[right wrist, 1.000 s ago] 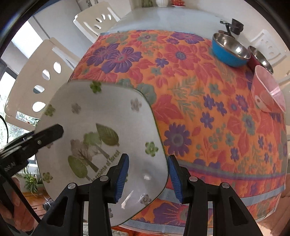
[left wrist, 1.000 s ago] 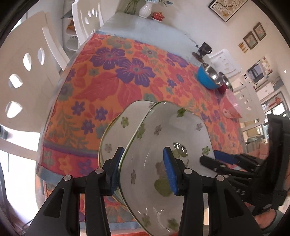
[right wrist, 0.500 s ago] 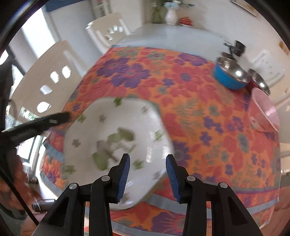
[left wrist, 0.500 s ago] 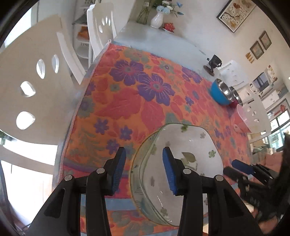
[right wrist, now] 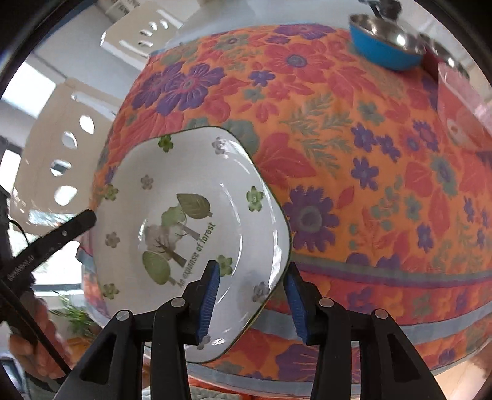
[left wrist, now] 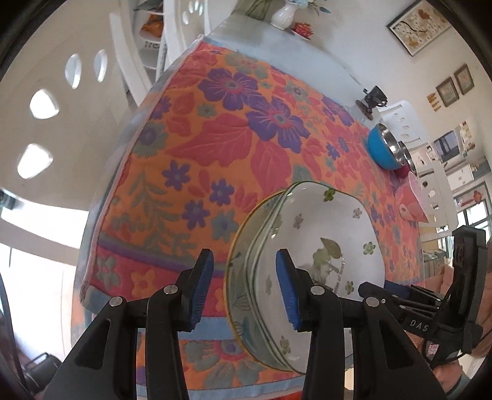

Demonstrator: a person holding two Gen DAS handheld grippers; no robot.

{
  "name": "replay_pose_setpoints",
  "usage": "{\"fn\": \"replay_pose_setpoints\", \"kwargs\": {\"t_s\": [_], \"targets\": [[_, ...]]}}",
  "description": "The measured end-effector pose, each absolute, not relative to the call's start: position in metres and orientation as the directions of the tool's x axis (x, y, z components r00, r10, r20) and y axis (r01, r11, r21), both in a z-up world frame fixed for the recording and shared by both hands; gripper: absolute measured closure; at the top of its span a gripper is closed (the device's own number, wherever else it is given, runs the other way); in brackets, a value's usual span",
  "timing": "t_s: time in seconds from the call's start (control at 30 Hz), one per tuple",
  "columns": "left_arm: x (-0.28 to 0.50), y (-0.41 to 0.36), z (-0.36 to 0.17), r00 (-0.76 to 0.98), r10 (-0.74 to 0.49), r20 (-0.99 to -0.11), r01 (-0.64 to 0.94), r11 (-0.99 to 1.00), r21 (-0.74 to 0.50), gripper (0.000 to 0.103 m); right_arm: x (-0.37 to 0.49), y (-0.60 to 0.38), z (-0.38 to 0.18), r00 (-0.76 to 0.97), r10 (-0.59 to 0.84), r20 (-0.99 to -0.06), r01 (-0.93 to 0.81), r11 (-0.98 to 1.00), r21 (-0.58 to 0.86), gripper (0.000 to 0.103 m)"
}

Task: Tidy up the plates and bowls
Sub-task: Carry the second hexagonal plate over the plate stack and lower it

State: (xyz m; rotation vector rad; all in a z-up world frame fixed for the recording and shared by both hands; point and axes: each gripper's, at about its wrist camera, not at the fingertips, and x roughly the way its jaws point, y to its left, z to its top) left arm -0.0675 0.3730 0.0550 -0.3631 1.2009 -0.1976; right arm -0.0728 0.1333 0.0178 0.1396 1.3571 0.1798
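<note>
A stack of white squarish dishes (left wrist: 323, 234) with green flowers and a tree print hangs tilted over the near left corner of the floral tablecloth (left wrist: 246, 129). The top dish (right wrist: 190, 197) reads "An expanse of forest". My left gripper (left wrist: 244, 286) is shut on the stack's left rim, one pad inside the top dish and one outside. My right gripper (right wrist: 252, 295) holds the near right rim the same way, and its jaws are opening slightly. Each gripper shows in the other's view: the right gripper (left wrist: 399, 295), and a finger (right wrist: 61, 234) of the left one.
A blue steel-lined bowl (left wrist: 381, 150) stands at the far right, also in the right wrist view (right wrist: 384, 46). A pink bowl (right wrist: 461, 101) sits nearer. White chairs (left wrist: 46, 129) line the left side. A vase (left wrist: 284, 14) stands on the far end. A person's hand (right wrist: 33, 338) grips the left tool.
The stack has swung from a steep tilt close to the left camera to a flatter pose lower down near the table's corner. Both grippers stayed on its rims.
</note>
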Motion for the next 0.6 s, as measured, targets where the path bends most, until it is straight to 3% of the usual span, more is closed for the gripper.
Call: {"fn": "replay_pose_setpoints", "kwargs": {"t_s": [0.33,0.6], "targets": [[-0.077,0.395,0.067,0.402,-0.276,-0.873,-0.081,0.939,-0.334,0.065,-0.074,0.168,0.017,0.209,0.089,-0.974,-0.166,0.985,0.054,0.051],[-0.074,0.38,0.118,0.509,-0.278,-0.814,0.0,0.946,-0.323,0.065,-0.078,0.161,0.031,0.209,0.147,-0.967,-0.185,0.977,0.108,0.05]]}}
